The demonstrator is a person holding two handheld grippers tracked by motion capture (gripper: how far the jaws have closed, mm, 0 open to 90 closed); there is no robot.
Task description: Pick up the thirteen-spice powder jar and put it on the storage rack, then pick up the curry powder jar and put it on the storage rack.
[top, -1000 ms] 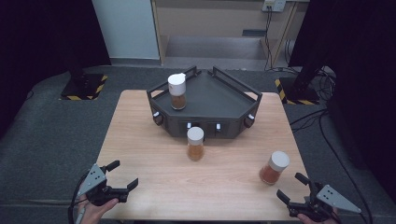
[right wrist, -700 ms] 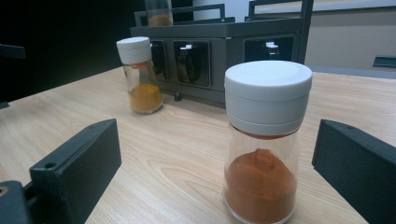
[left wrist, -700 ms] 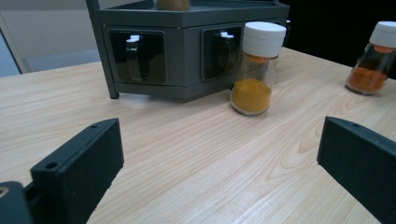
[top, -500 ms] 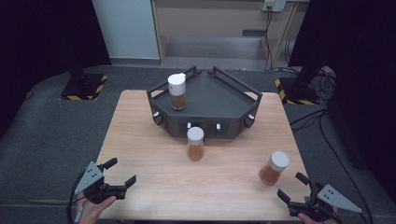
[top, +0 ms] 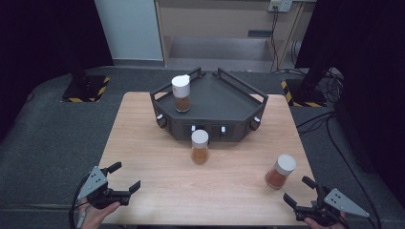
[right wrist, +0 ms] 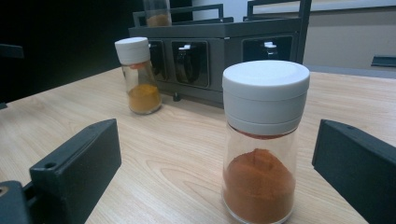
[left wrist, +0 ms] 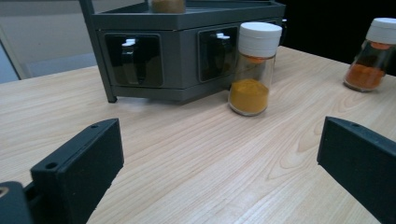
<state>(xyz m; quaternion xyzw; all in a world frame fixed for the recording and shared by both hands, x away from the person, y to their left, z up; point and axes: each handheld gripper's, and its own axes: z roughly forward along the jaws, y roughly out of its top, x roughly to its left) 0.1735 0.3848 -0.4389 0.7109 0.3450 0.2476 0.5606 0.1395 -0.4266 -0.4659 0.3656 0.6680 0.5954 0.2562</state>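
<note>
Orange spice jar [right wrist: 265, 140] stands upright straight ahead of my right hand-held gripper [top: 305, 194], between its wide-apart jaws; left hand-held gripper [top: 122, 179], also apart, is farther.

I see a lab recording booth: black curtains [top: 43, 43], hazard-striped stand bases [top: 86, 90], cables [top: 325, 119], grey carpet [top: 52, 143] around my bench [top: 229, 186].

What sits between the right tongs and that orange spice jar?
Nothing: bare wooden table separates the open right tongs from the orange spice jar, clearest in the right gripper view.
</note>
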